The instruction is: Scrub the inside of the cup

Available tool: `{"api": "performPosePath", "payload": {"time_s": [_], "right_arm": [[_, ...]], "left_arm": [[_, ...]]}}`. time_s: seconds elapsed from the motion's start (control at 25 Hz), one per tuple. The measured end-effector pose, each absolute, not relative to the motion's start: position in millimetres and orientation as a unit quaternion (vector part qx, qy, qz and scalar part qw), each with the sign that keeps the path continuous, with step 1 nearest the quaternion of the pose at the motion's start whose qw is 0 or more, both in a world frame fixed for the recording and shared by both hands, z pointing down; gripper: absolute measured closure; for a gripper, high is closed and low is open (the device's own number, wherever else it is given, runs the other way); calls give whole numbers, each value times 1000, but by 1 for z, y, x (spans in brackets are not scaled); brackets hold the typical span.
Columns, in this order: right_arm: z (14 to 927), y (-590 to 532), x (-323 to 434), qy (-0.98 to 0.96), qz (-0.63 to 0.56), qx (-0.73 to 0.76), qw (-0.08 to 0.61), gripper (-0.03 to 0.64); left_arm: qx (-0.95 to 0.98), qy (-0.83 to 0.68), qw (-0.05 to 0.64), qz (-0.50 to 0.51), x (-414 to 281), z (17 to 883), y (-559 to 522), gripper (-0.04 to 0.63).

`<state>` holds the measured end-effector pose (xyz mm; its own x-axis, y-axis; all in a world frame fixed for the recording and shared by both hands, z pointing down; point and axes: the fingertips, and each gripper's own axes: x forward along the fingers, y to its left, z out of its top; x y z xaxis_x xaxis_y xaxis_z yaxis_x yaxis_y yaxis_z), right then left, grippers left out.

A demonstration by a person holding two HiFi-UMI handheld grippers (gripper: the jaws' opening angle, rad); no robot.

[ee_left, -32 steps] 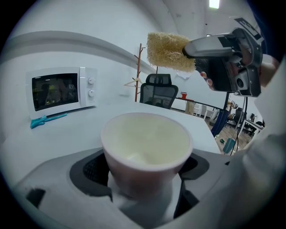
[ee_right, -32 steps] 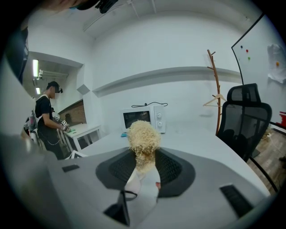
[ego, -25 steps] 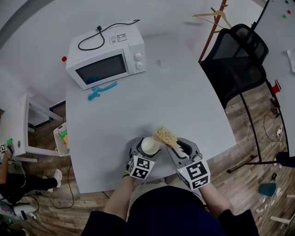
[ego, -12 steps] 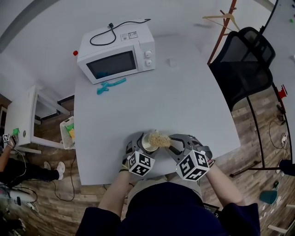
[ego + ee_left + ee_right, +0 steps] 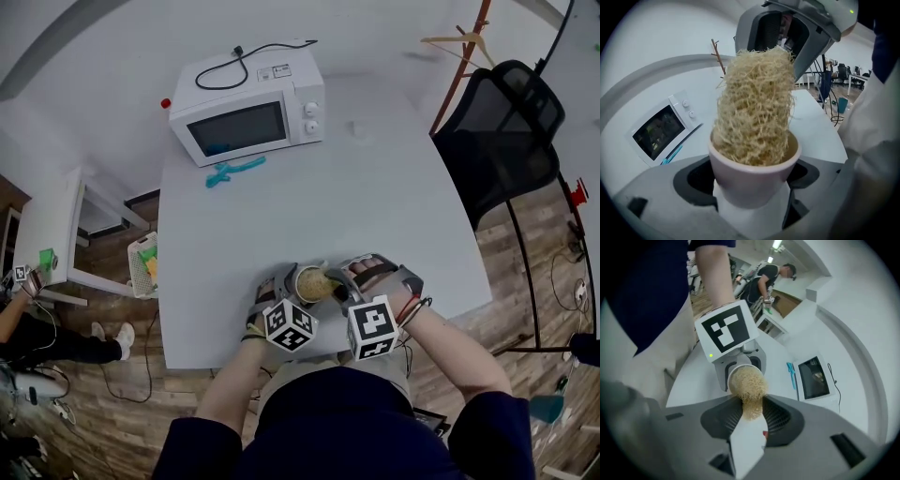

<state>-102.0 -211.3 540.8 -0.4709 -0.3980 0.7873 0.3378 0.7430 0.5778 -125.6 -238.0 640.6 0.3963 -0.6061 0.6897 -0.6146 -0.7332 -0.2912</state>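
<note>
My left gripper [image 5: 751, 208] has its 2 jaws clamped on the lower body of a pale pinkish tapered cup [image 5: 752, 180], w/ the rim well clear of the jaws. In the head view the cup sits at the near edge of the light grey table [image 5: 375, 206], right in front of me, mouth turned toward my right side. Can't tell if its base touches the tabletop.

My right gripper [image 5: 750, 425] is pinched narrow on the thin end of a tan, fibrous loofah scrubber [image 5: 749, 387]. The scrubber's fat end is pushed down inside the cup and fills nearly the whole mouth, strands pressing on the inner wall. Approx half of it sticks up above the rim. The 2 grippers sit just beside each other, marker cubes toward me.

At the far left corner of the table there's a white microwave oven [image 5: 248, 108] w/ a black power cord [image 5: 258, 58] coiled on top. A turquoise plastic tool [image 5: 234, 171] lies just in front of it. A black mesh office chair [image 5: 502, 131] stands off the table's right side. A white slatted basket [image 5: 142, 262] sits on the floor by the left side.
</note>
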Motion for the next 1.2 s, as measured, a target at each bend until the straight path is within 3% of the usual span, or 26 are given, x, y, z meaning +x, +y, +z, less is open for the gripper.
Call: {"api": "performPosePath", "payload": {"time_s": [0.24,0.64,0.96,1.2], "right_arm": [[554,-215,-117,-721,-454,-30,523,482],[580,-219,-126,-728,-441,-51,522,482],[582,-221,-122,-755,-397,-47,520,482],[574,-219,-123,-818,-263,-32,511,482]], "left_arm": [[833,-365,1,415,-122,636,-240,164],[839,-357,-12,411,-114,629,-241,164],[841,-356,-20,407,-112,629,-244,166],[840,-359,-32,406,-113,625,-247,166]]}}
